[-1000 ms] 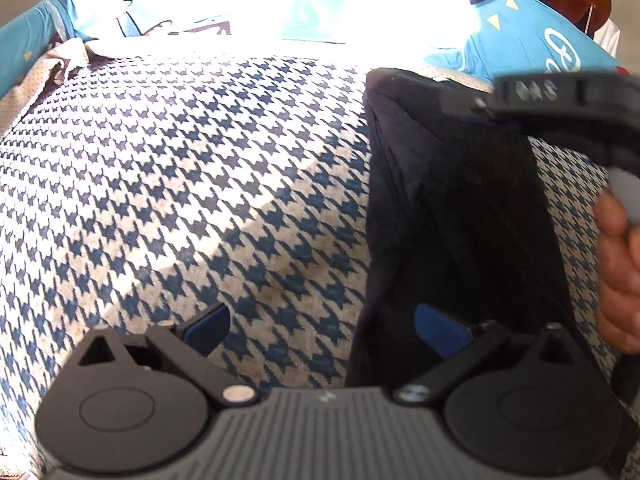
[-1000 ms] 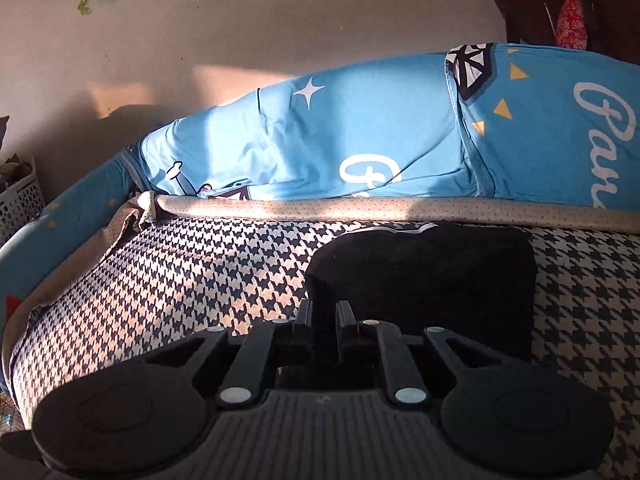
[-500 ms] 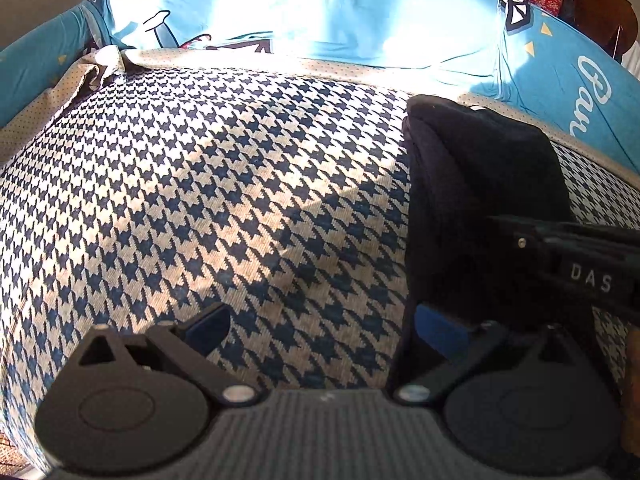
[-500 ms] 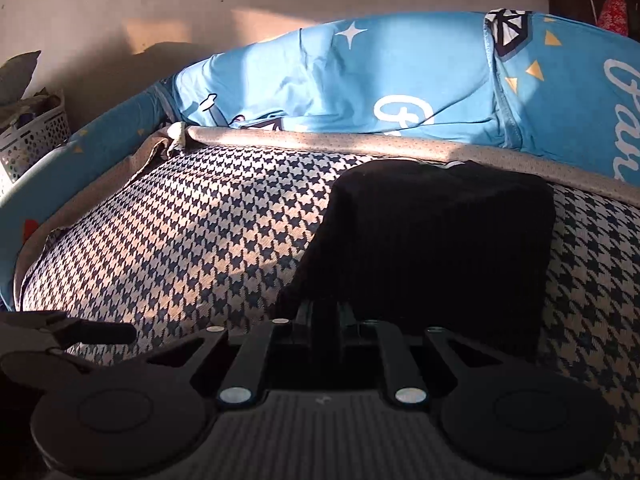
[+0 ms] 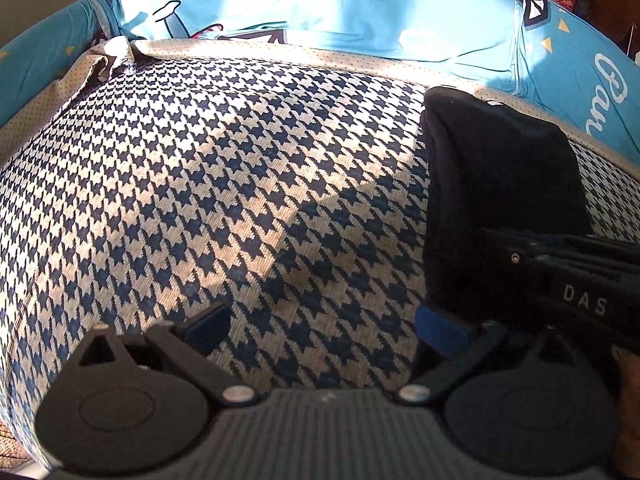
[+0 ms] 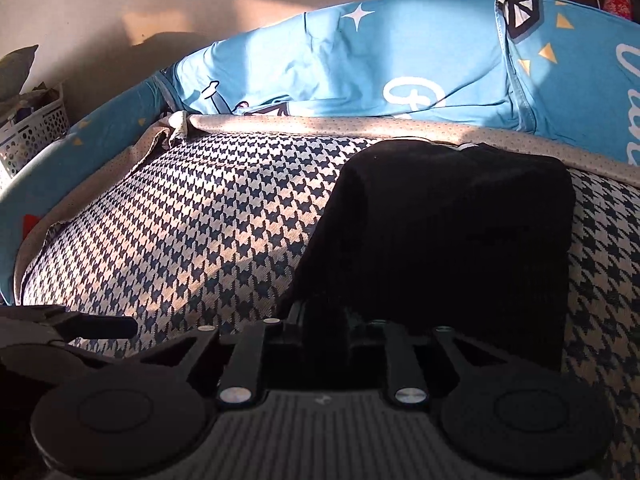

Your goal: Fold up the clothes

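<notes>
Lying folded on the houndstooth cover (image 5: pixel 224 184), black garment (image 6: pixel 448 240) runs near-to-far. Right gripper (image 6: pixel 322 332) pinches its near edge; left gripper (image 5: pixel 320 324), spread wide, sits left of it.

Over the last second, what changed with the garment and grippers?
The right gripper drew the black garment toward itself along the houndstooth cover, staying shut on the near edge. The left gripper stayed open, holding nothing. The garment stayed folded.
</notes>
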`<action>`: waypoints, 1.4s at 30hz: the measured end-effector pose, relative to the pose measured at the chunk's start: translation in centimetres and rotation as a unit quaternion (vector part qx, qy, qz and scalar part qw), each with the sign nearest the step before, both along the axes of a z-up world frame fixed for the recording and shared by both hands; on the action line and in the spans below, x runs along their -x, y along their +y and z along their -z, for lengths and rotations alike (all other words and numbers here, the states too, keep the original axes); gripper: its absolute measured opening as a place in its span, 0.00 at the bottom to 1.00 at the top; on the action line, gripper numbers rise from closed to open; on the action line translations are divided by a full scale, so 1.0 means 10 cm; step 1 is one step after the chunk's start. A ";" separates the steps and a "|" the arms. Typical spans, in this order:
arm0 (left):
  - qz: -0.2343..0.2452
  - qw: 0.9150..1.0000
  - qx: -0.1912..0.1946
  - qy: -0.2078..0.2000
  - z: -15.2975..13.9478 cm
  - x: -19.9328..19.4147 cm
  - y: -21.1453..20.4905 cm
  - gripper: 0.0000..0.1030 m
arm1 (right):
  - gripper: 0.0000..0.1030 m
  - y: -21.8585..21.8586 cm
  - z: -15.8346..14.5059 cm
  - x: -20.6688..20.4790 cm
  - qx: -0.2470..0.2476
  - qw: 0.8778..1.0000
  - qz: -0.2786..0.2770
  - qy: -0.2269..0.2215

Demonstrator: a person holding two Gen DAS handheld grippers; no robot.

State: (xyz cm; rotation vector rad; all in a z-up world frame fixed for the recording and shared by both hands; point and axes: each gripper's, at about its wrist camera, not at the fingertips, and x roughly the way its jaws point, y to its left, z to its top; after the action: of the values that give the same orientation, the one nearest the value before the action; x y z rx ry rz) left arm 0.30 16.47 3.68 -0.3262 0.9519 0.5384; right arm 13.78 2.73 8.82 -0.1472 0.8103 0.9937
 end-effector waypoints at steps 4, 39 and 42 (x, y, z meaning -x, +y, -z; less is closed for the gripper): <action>0.007 1.000 -0.010 -0.003 -0.02 0.01 -0.05 1.00 | 0.29 -0.16 -0.11 0.06 -0.010 1.000 0.026 0.000; 0.124 0.991 -0.051 -0.016 0.11 0.72 -0.67 1.00 | 0.37 -2.11 -0.25 1.26 0.015 0.968 0.252 -0.002; 0.132 0.990 -0.051 -0.018 0.12 0.81 -0.73 1.00 | 0.37 -2.21 -0.22 1.34 0.011 0.964 0.266 0.006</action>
State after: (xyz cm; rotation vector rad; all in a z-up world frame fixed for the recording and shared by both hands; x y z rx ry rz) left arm -7.77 9.18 2.47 -0.1139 0.9115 0.3355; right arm 0.34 -19.37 10.97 0.0577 0.8138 0.4784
